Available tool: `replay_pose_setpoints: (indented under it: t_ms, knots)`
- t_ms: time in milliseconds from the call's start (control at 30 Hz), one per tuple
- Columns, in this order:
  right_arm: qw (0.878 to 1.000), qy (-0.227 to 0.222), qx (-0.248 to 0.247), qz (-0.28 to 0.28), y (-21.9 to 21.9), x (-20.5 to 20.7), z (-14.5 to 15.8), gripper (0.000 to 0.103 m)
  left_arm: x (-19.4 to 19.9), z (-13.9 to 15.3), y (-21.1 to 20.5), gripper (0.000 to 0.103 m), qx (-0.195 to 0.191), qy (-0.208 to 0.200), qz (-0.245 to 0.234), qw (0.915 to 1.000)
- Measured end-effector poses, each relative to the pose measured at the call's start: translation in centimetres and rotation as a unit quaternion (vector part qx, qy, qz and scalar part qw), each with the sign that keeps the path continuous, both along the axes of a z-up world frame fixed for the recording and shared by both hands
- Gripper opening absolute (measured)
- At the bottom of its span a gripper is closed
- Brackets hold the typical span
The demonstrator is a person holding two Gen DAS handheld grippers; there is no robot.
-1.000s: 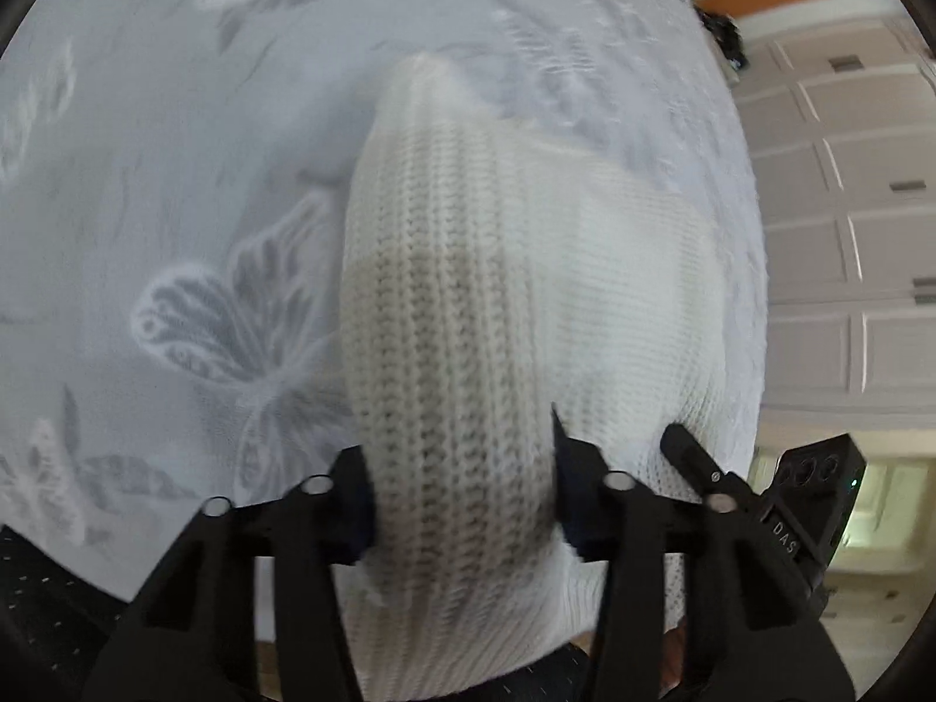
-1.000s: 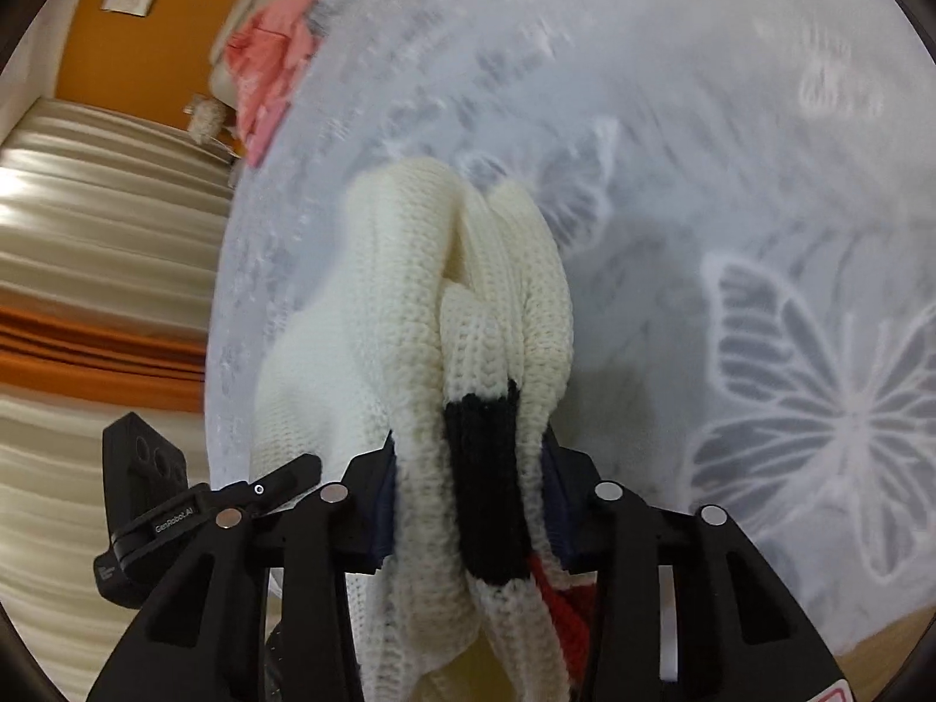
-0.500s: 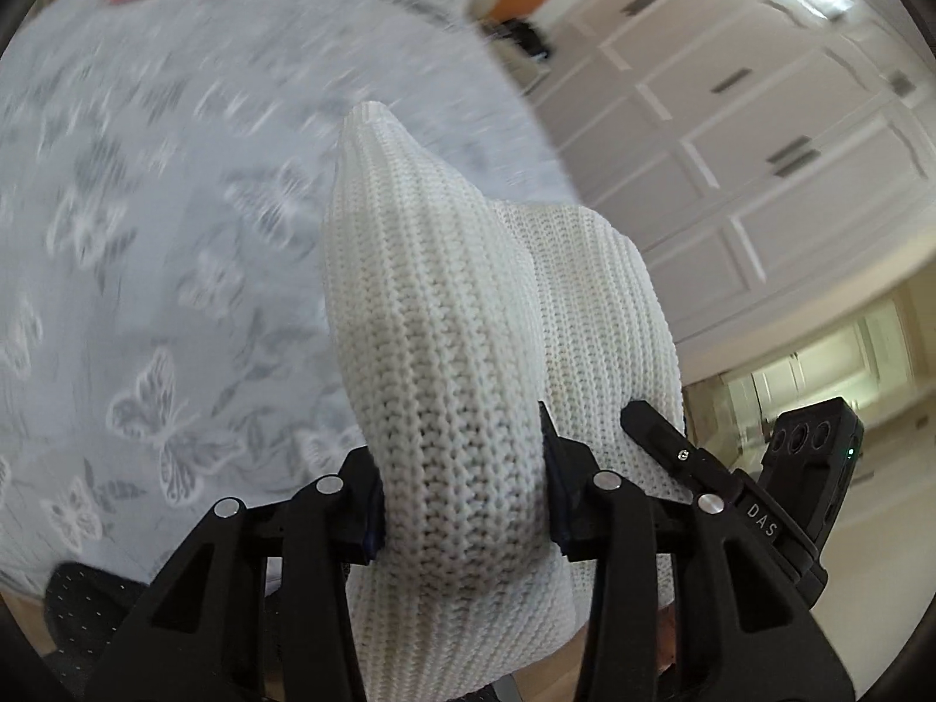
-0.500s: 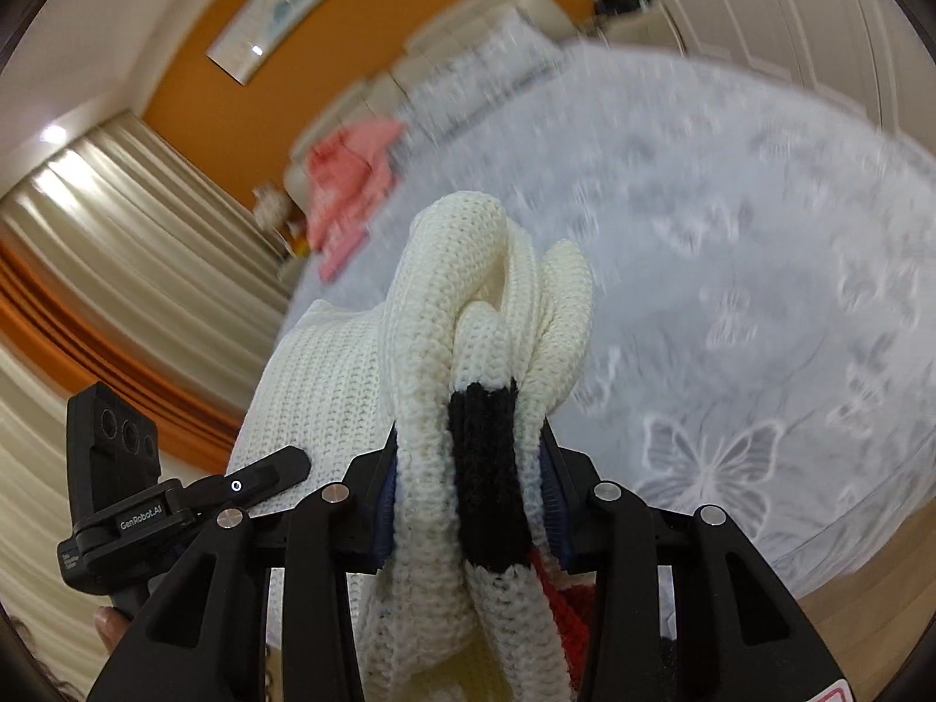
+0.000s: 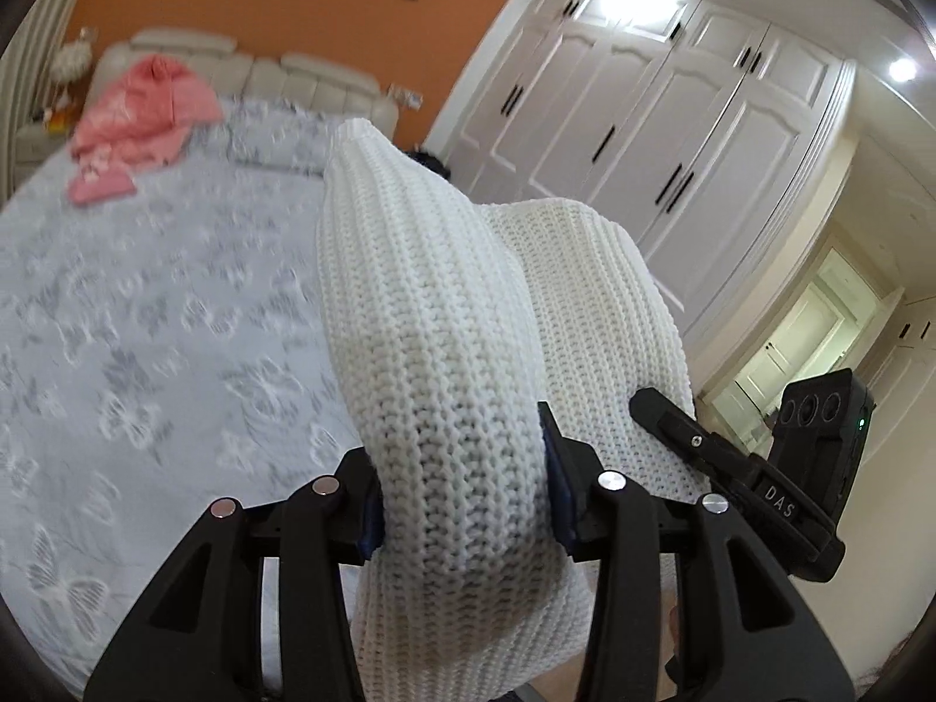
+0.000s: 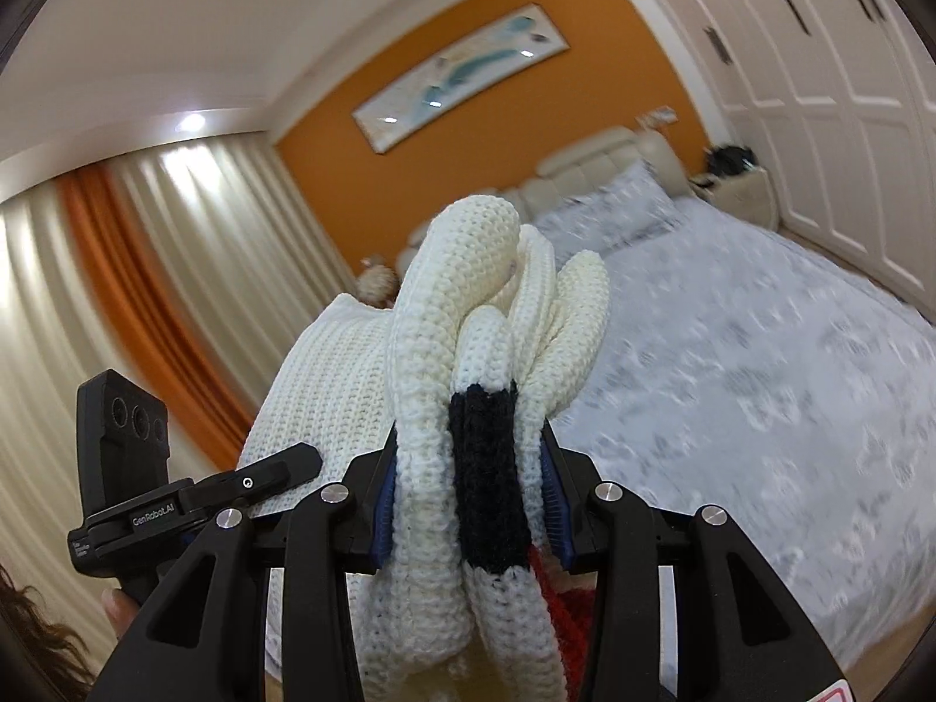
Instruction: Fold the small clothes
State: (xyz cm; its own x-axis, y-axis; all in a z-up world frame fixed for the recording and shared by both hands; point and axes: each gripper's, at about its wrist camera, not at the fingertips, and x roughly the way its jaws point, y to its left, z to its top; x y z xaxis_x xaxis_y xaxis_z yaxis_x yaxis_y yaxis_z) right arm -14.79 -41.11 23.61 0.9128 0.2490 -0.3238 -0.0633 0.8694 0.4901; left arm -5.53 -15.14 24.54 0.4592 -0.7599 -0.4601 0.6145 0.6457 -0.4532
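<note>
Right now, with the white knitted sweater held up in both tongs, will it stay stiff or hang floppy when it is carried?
The sweater is probably floppy: it bulges and folds where the left tongs pinch it. It seems thick and rather bulky, since the right tongs hold several bunched layers. It is unlikely to slip, as the coarse knit looks grippy.

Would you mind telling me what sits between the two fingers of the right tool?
A bunched fold of the white knit sweater, with its black band facing the camera, fills the right tool; seen in the right wrist view.
</note>
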Motion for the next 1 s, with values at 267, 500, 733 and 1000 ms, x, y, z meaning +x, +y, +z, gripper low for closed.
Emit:
replay_pose_setpoints:
  t_ms: [267, 500, 733, 1000]
  knots:
    - [0.996, -0.013, -0.009, 0.086, 7.2, 5.4, 0.6, 0.040, 1.1, 1.2, 8.8, 0.042, 0.008, -0.030, 0.061, 0.9976]
    - [0.992, 0.010, -0.007, 0.125, 12.7, 11.1, -1.8, 0.040, 4.5, -1.3, 14.5, 0.043, 0.016, -0.013, 0.096, 0.9951]
    - [0.987, 0.086, -0.015, 0.132, 16.0, 17.6, -10.0, 0.047, 9.7, -9.0, 17.2, 0.049, 0.045, 0.026, 0.131, 0.9900]
    - [0.937, 0.338, -0.071, 0.054, 13.8, 21.9, -29.8, 0.029, 14.8, -30.3, 18.3, 0.051, 0.228, 0.192, 0.208, 0.9315]
